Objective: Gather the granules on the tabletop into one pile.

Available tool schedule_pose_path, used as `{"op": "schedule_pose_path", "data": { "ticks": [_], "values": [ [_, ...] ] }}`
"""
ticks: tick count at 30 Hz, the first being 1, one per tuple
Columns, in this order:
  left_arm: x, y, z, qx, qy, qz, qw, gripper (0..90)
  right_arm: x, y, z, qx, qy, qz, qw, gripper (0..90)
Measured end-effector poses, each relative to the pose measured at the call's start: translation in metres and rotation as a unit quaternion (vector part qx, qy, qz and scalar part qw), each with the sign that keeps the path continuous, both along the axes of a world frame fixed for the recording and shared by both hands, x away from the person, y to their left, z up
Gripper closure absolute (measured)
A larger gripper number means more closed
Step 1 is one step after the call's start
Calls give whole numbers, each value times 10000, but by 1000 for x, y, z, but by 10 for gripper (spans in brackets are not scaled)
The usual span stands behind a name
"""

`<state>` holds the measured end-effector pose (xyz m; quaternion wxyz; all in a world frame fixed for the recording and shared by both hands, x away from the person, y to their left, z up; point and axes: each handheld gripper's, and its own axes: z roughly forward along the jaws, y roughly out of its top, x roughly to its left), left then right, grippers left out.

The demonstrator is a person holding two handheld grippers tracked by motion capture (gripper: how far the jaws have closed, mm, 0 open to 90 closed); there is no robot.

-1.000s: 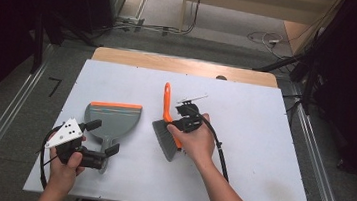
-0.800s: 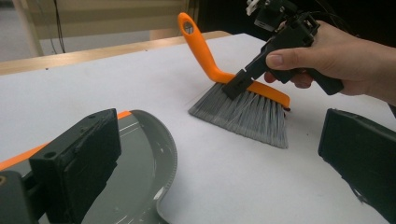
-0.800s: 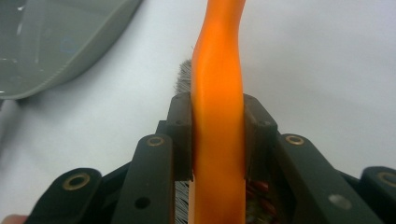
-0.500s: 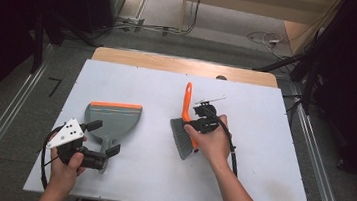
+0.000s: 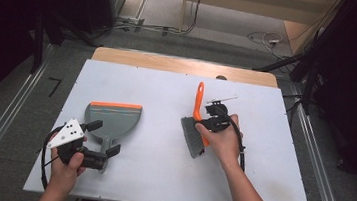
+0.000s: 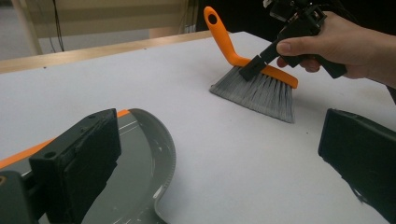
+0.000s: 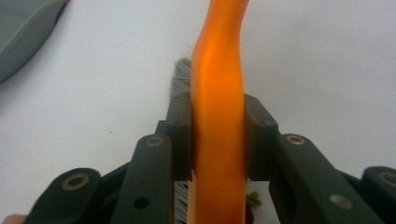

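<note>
Orange brush (image 7: 218, 116) back sits clamped between the right gripper (image 7: 217, 140) jaws, its grey bristles angled down toward the white surface (image 5: 167, 94). Left gripper (image 6: 219, 154) jaws stand wide apart, holding nothing; the grey dustpan (image 6: 140, 163) lies just under its left jaw.

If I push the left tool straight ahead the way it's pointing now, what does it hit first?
Probably the dustpan: its curved rim sits just ahead of the open left tool, by one jaw. Beyond it lies bare table, then the brush farther off, though depth is uncertain.
</note>
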<state>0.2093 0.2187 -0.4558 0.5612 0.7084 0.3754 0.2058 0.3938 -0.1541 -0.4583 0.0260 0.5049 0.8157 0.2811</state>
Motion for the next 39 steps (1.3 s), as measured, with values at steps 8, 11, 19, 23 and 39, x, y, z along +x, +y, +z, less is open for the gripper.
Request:
{"op": "schedule_pose_path", "data": {
  "ticks": [8, 11, 19, 23, 39],
  "values": [
    [0, 0, 0, -2, 14, 5, 10000, 0, 5, -13, 1, -32, -3, -54, 10000, 673],
    [0, -1, 0, 0, 18, 4, 10000, 0, 6, -16, 1, -47, -9, -74, 10000, 673],
    [0, 0, -1, -1, 16, 10, 10000, 0, 9, -24, 1, -57, -13, -141, 9999, 672],
    [0, 0, -1, 12, 22, 8, 10000, 0, 10, -27, 1, -63, -19, -161, 9998, 672],
    [2, -1, -1, -1, 12, 16, 10000, 0, 3, -23, 16, 324, -151, 199, 9992, 683]
  ]
}}
